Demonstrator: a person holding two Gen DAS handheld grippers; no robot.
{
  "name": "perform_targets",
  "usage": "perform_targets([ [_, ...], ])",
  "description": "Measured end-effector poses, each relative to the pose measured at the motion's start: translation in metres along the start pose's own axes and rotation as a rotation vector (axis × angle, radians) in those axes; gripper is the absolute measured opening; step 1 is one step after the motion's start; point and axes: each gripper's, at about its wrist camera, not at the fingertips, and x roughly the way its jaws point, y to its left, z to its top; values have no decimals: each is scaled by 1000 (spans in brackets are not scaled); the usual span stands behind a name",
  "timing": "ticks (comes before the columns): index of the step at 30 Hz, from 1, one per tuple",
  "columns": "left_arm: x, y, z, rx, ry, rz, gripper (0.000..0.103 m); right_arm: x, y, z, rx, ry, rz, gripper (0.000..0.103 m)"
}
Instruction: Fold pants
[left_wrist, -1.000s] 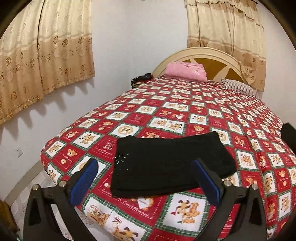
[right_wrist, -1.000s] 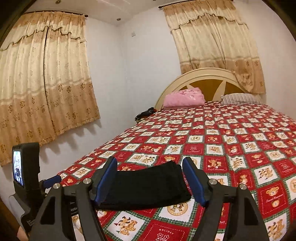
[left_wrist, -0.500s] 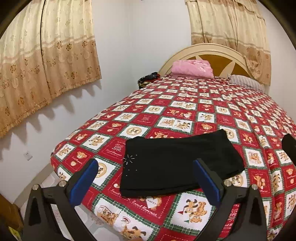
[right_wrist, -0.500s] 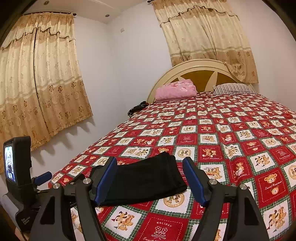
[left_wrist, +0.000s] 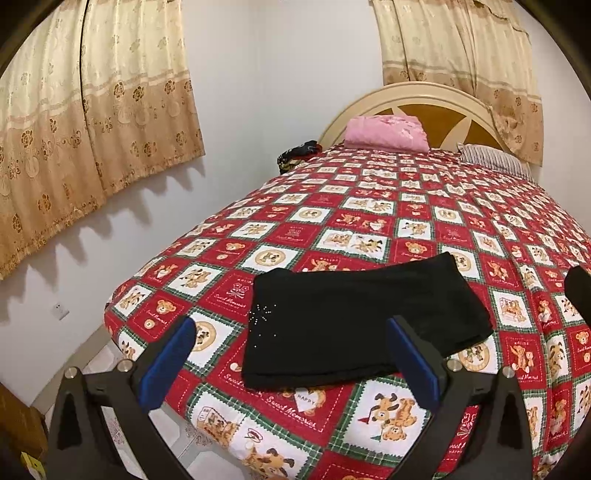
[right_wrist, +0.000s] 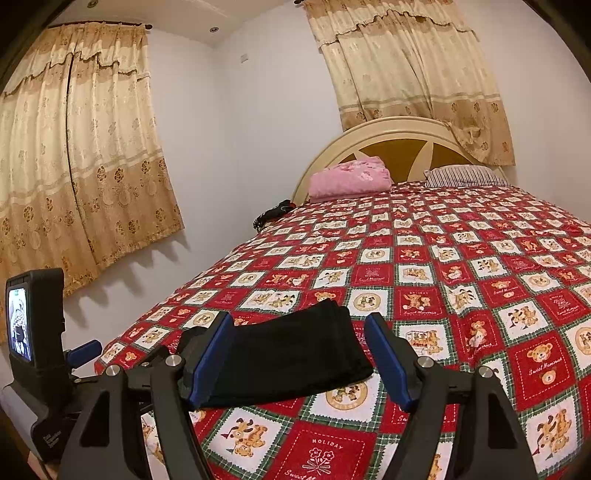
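Black pants lie folded into a flat rectangle near the foot corner of the bed, with a small sparkly pattern on the left part. They also show in the right wrist view. My left gripper is open and empty, held back from the pants' near edge. My right gripper is open and empty, also held back above the bed's foot. The left gripper's body and screen show at the left of the right wrist view.
The bed has a red patchwork bear cover. A pink folded blanket and a striped pillow lie by the headboard. A dark item sits at the bed's far left edge. Curtains hang on the left wall.
Both grippers have drawn back and up from the folded pants, so the pants look smaller and farther. Both stay open. The pants have not moved.
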Motion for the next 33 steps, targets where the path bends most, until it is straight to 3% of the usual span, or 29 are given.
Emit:
perform_targets([
  [19, 2, -4, -1, 4, -2, 4, 103, -2, -3, -2, -8, -6, -16, 74],
  [23, 2, -3, -1, -9, 8, -26, 103, -4, -2, -2, -11, -9, -21, 74],
  [26, 2, 1, 0, -35, 12, -113, 103, -5, -2, -2, -12, -10, -20, 74],
  [33, 5, 2, 1, -40, 23, -98, 103, -5, -3, -3, -7, -7, -25, 74],
])
